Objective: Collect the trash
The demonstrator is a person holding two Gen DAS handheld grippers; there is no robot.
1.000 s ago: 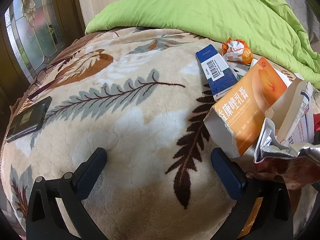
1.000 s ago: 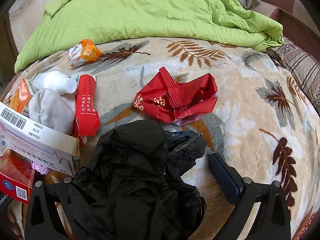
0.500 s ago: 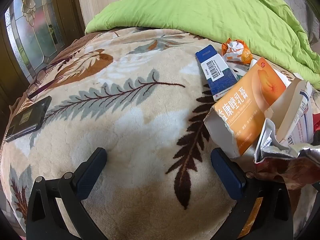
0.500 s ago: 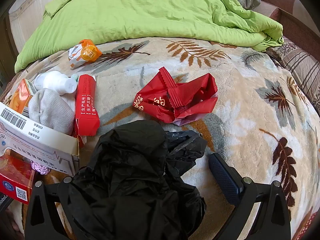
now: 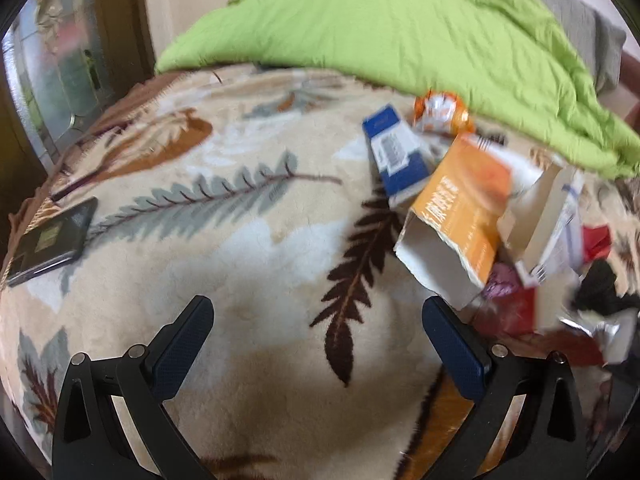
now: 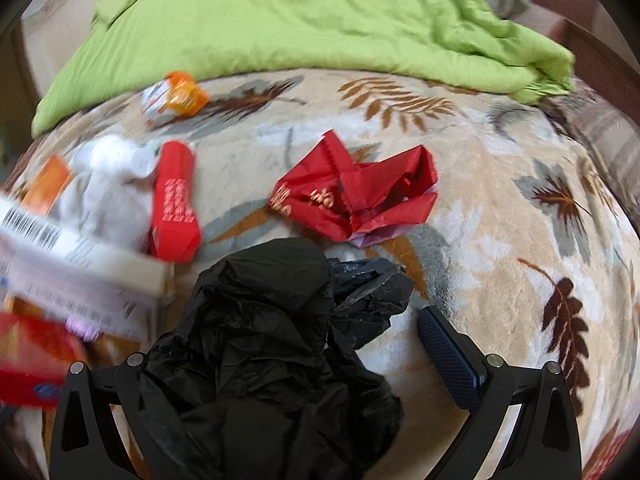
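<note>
Right wrist view, nearest: right gripper (image 6: pixel 316 344) spread wide, black bag (image 6: pixel 272 344) bunched over the left finger and across the gap; right finger (image 6: pixel 450 358) bare, so not pinched between the two — draped or hooked, cannot tell which. Bag judged thin film, nearly weightless, slippery, collapses on itself; best taken by a gathered fold near the rim so the mouth can be opened. Just beyond, on the leaf-print blanket (image 6: pixel 500 216): red wrapper (image 6: pixel 356 196), crumpled foil-like, light and springy, grip across a raised crease. Left of it red box (image 6: pixel 175 204), then white carton (image 6: pixel 80 264) with barcode, blurred; grey-white soft wad (image 6: pixel 108 204) behind. Farther: orange packet (image 6: pixel 176 96), then green quilt (image 6: pixel 288 20). Left wrist view, nearest: left gripper (image 5: pixel 318 344) wide open, empty, over bare blanket. To its right, torn orange carton (image 5: pixel 460 216), open end toward the camera; thin card, light, crushable, hold across the flat faces. Beyond, blue box (image 5: pixel 396 156). Shown only here: dark flat slab (image 5: pixel 52 236) at far left, probably a phone and not trash, and a glazed door (image 5: pixel 60 56). Shown only in the right view: bag's relation to the fingers, red wrapper in full. Motion blur in both views; print unreadable.
</note>
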